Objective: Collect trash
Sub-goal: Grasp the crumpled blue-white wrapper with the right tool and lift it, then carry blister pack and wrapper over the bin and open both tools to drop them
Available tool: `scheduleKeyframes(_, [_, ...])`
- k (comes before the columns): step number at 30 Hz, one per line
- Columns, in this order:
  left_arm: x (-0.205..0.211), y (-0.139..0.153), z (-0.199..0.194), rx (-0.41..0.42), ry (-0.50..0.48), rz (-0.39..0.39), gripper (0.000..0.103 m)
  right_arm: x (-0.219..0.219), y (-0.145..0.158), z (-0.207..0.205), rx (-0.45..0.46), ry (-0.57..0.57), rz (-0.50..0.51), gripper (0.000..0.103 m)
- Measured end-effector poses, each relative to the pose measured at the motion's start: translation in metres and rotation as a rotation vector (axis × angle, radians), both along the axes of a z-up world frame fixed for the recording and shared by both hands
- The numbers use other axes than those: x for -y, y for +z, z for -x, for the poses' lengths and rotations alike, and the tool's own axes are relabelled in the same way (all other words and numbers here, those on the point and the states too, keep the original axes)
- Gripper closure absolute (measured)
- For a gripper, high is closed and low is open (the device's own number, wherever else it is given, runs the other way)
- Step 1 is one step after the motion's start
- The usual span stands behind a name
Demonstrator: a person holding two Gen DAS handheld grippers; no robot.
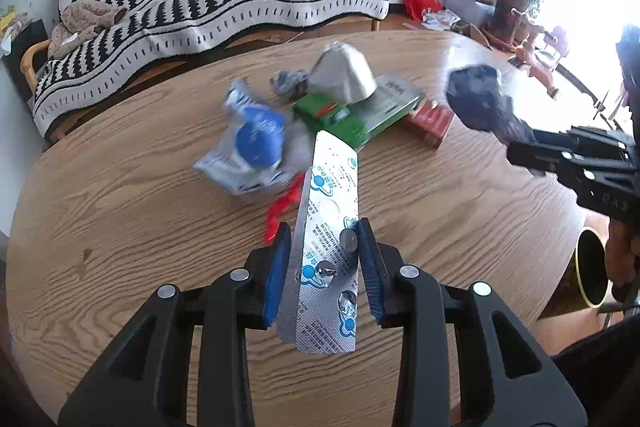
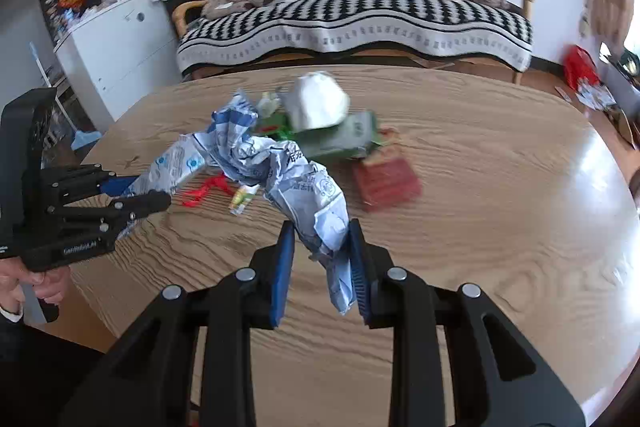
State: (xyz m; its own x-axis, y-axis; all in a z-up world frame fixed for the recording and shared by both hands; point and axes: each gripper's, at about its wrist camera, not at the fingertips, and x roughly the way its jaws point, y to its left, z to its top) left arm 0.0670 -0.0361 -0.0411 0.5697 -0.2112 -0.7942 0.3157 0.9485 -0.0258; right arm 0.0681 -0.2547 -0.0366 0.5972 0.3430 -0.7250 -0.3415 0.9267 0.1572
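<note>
blister pack print too small, "GenRobot.AI" on left tongs

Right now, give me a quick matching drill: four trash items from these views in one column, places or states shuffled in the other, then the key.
Things:
1. blister pack
2. crumpled paper
3. red box
4. red ribbon

Places/states:
A. lying loose on the table, below the blue-and-white wrapper
B. clamped in the left tongs
C. flat on the table, beside the green box
D. clamped in the right tongs

Pairs: 1-B, 2-D, 3-C, 4-A
</note>
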Motion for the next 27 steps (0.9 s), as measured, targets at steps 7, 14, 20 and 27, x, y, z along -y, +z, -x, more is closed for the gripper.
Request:
scheduleKeyframes(7, [0.067,0.009,-0.003,0.016,-0.092,0.039,0.070,0.083,0.009,0.031,-0.011,-0.170,-0.017,0.076])
scheduleKeyframes(14, [0.171,0.020,0.006,0.029,-0.232,0.116,0.070,0.194,0.006,0.087,-0.033,-0.421,-0.032,0.076])
scheduleKeyframes(20, [0.283,0.020,0.041,0.022,-0.411,0.210,0.070,0.302,-0.011,0.170,-0.055,-0.704,-0.034,0.076])
scheduleKeyframes(27, [0.407,-0.014,0.101,-0.057,-0.630,0.253,0.070,0.408,-0.043,0.279,-0.132,-1.078,-0.068,0.076])
